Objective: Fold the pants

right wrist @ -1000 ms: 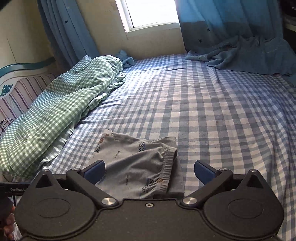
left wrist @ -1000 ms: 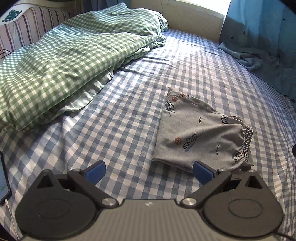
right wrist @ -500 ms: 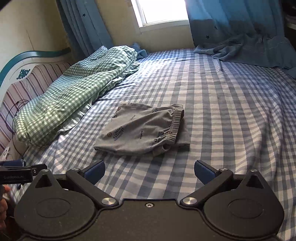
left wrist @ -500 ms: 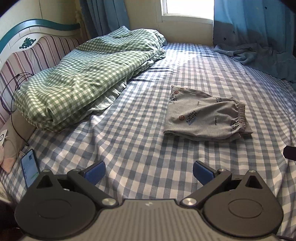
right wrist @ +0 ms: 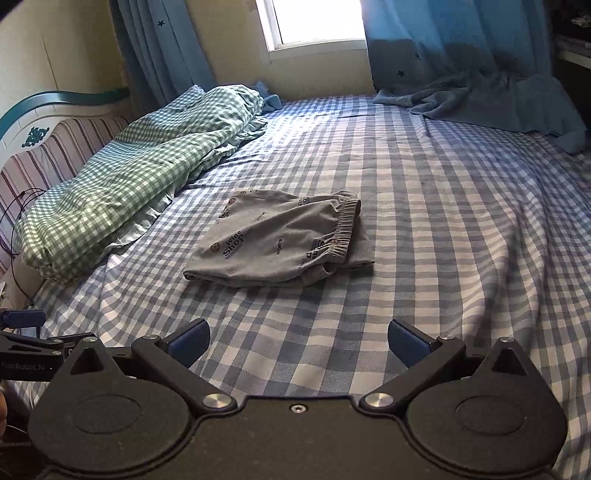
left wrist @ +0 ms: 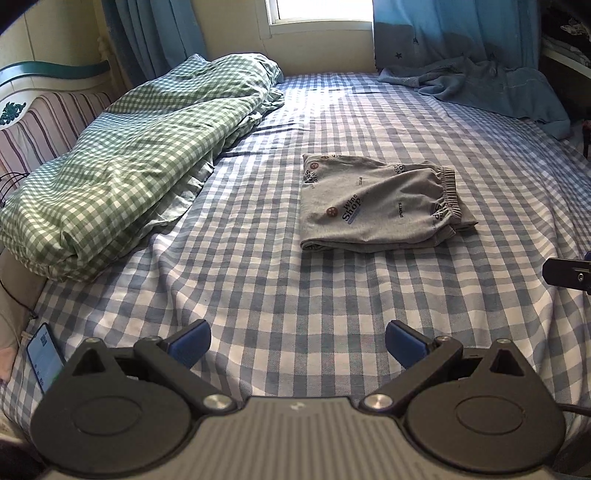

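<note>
From my left wrist, my left gripper (left wrist: 297,338) hangs over the checked sheet (left wrist: 280,295) with its 2 blue fingers (left wrist: 189,339) spread wide and nothing between them. The pants (left wrist: 376,206) lie folded into a flat grey bundle on the sheet, far from my fingers and a little right of centre, well apart from them. The waistband (left wrist: 447,192) is on the bundle's right side, and the print "Wine Shop" shows on top. To the far left lies a green checked quilt (left wrist: 136,155), rumpled along the striped headboard (left wrist: 44,122). A phone (left wrist: 44,360) with a lit screen sits at the near left edge of the bed. A blue curtain (left wrist: 461,40) hangs at the far right, its hem heaped on the sheet. Part of my right gripper (left wrist: 567,275) pokes in at the right edge.

From my right wrist, my right gripper (right wrist: 298,338) also hangs over the sheet (right wrist: 424,221), fingers (right wrist: 408,341) wide apart and empty. The pants (right wrist: 280,245) rest far ahead, slightly left of centre, folded with the waistband (right wrist: 341,230) on the right, touching neither finger. The quilt (right wrist: 144,162) lies far left, the curtain (right wrist: 461,55) far right below the window (right wrist: 317,22). My left gripper (right wrist: 26,339) shows at the near left edge.
</note>
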The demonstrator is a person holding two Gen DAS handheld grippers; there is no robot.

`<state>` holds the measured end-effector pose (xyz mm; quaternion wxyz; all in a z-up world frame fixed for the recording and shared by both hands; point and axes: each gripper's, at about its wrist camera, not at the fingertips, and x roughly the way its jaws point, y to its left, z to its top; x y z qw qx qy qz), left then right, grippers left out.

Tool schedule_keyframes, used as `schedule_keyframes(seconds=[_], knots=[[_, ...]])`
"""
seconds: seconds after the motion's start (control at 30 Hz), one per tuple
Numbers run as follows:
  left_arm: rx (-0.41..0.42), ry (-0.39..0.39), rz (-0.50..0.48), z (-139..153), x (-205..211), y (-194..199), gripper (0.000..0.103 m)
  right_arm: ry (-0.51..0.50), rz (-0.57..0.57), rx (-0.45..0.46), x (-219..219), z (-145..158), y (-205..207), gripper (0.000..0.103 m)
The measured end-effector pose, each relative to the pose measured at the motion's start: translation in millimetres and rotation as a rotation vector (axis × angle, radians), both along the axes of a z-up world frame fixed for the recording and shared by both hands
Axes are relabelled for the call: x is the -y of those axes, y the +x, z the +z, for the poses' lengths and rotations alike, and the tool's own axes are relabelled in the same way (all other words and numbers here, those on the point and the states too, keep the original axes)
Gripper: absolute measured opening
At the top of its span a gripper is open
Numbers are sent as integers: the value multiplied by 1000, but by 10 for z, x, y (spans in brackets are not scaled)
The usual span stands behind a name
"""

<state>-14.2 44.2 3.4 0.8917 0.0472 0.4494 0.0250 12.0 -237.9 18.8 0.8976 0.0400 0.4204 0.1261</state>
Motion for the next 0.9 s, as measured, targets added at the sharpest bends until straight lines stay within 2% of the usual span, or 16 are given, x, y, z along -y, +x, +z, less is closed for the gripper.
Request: schedule_keyframes(seconds=[0.13, 0.9], knots=[[-6, -26, -10, -15, -33, 4, 103, -11, -13, -4, -40, 4, -40, 102], [-11, -32, -9, -21, -1, -49, 103, -16, -1, -37, -112, -32, -91, 102]])
